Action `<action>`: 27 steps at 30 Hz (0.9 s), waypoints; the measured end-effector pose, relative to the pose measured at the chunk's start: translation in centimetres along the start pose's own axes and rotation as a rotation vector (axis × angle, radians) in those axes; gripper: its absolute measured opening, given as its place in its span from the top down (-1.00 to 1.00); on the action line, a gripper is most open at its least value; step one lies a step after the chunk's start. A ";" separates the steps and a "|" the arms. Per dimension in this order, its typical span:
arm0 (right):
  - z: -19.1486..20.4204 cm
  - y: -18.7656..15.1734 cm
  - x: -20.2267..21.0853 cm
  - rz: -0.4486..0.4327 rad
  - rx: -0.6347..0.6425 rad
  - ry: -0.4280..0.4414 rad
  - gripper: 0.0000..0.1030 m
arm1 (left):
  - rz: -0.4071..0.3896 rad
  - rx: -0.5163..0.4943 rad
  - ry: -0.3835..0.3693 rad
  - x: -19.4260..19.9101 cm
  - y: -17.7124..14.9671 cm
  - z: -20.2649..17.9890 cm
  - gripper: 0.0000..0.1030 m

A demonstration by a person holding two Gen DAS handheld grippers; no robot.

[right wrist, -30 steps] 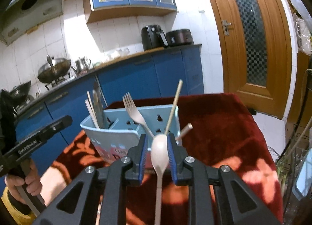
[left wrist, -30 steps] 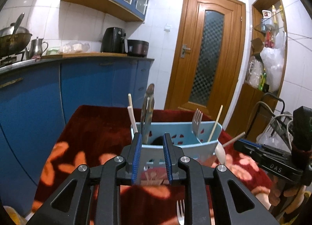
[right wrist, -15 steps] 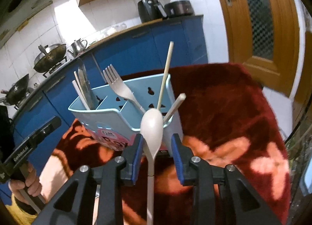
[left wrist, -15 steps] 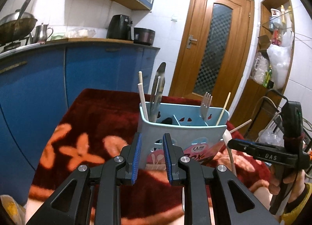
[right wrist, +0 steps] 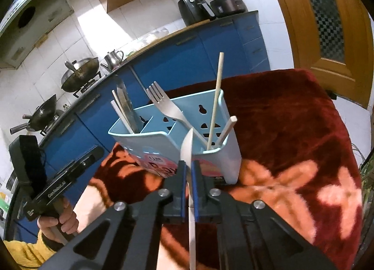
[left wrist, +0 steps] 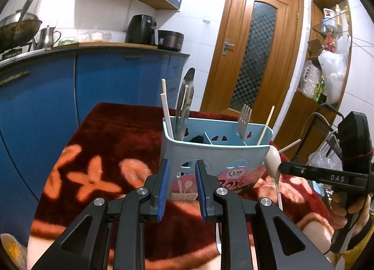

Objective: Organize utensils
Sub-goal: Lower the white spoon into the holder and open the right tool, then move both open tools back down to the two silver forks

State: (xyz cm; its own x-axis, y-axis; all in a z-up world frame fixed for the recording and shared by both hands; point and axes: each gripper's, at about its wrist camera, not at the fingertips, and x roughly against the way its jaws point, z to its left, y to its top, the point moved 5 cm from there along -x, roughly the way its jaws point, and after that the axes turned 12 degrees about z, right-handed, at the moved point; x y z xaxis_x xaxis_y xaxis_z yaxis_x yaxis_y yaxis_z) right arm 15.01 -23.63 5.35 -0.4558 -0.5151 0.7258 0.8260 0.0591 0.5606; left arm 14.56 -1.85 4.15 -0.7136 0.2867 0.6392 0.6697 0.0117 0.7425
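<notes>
Spoon (right wrist: 188,153), loosely flanked half a second ago, is now clamped edge-on in the right gripper (right wrist: 188,171), just before the blue caddy (right wrist: 163,139) at twelve o'clock; insertion seems next. Left gripper (left wrist: 181,185) is held partly open, empty, tilted downward toward the caddy.

Quick look at my rig: both grippers are black plastic with triangular cutouts in the linkage arms and shiny silver screws at the pivots. The left gripper (left wrist: 181,187) has blue ribbed pads lining its fingers (left wrist: 163,187); the right gripper (right wrist: 188,190) has the same. My left unit's side reads "GenRobot.AI" in white, the right one "DAS". Each has a boxy black block strapped on top. I'm wearing yellow sleeves (right wrist: 25,254).
</notes>
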 end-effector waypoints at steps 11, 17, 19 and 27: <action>3.2 1.1 2.6 -0.139 0.074 -0.047 0.95 | 0.007 -0.003 0.000 -0.1 0.0 0.1 0.57; 5.7 3.4 5.5 -0.288 0.182 -0.211 0.95 | 0.012 0.010 0.000 -0.4 0.0 0.6 0.57; 6.1 4.3 6.2 -0.331 0.200 -0.254 0.95 | 0.013 0.011 0.000 -0.5 0.0 0.7 0.57; 6.6 7.4 5.1 -0.453 0.240 -0.389 0.95 | 0.013 0.016 -0.005 -0.6 0.0 0.5 0.57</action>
State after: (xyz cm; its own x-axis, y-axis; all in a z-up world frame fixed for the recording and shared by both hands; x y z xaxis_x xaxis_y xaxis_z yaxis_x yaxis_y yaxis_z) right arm 16.65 -20.21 15.86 -0.8665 -0.1887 0.4622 0.4465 0.1211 0.8865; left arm 15.05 -1.52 3.63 -0.7037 0.2921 0.6476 0.6822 0.0231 0.7308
